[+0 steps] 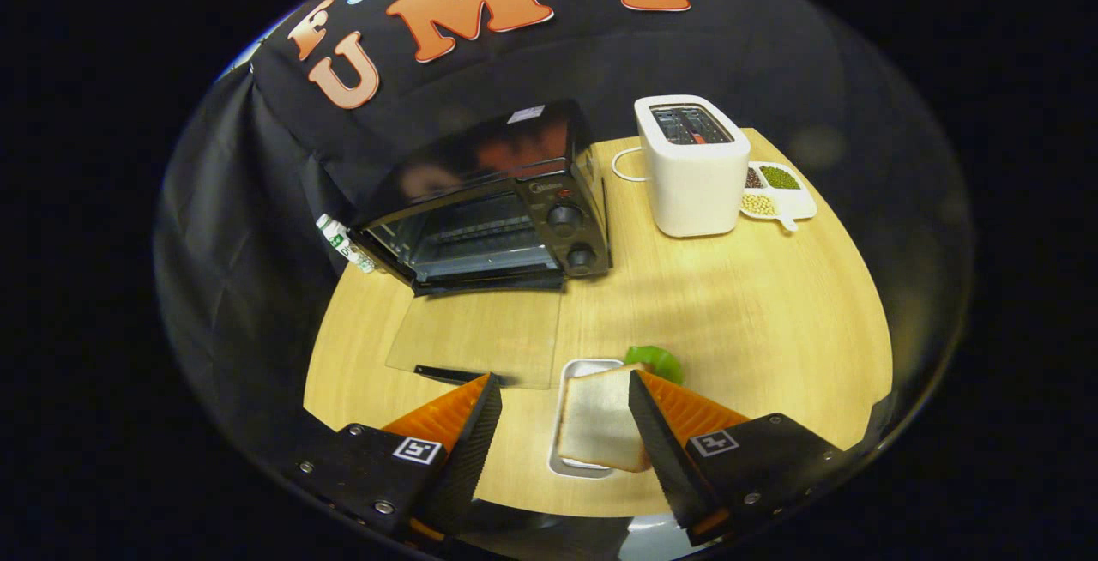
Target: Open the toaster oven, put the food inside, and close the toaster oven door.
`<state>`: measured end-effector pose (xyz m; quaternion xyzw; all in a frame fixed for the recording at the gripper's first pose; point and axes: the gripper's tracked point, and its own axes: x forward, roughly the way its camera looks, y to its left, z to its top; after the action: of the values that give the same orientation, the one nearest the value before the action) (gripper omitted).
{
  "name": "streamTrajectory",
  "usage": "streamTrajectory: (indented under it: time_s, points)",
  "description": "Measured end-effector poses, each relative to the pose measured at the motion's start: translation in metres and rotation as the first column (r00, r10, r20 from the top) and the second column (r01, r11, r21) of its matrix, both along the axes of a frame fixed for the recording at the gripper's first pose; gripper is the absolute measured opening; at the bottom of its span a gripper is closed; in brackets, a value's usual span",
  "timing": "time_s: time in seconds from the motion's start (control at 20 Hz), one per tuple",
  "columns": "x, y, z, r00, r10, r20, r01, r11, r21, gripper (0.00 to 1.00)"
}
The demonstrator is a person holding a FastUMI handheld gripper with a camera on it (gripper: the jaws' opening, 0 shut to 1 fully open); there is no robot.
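Note:
The black toaster oven (506,209) stands at the back of the wooden table (746,304), well beyond my fingers. Its glass door (480,329) is folded down flat toward me, with its dark handle (450,374) just ahead of my left fingertip. A slice of white bread (600,419) lies on a small white tray (573,366) between my fingers, close against the right one and apart from the left. My gripper (564,379) is open, fingers wide apart above the tray.
A green object (659,361) sits just behind the tray. A white pop-up toaster (693,171) and a divided dish of beans (779,194) stand at the back right. A small bottle (345,244) lies left of the oven.

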<state>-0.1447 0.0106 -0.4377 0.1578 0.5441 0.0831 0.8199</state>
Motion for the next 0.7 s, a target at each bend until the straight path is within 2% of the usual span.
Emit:
streamTrajectory:
  time_s: [0.15,0.35,0.5,0.7]
  points:
    - [-0.004,-0.026,-0.013,0.999,-0.015,-0.052,0.015,1.000,-0.002,0.90]
    - [-0.013,-0.041,-0.036,0.989,-0.004,-0.151,0.014,0.997,0.069,0.89]
    - [-0.025,-0.032,-0.052,0.969,0.044,-0.244,0.000,0.984,0.179,0.89]
    - [-0.038,-0.025,-0.077,0.933,0.106,-0.344,-0.010,0.963,0.269,0.90]
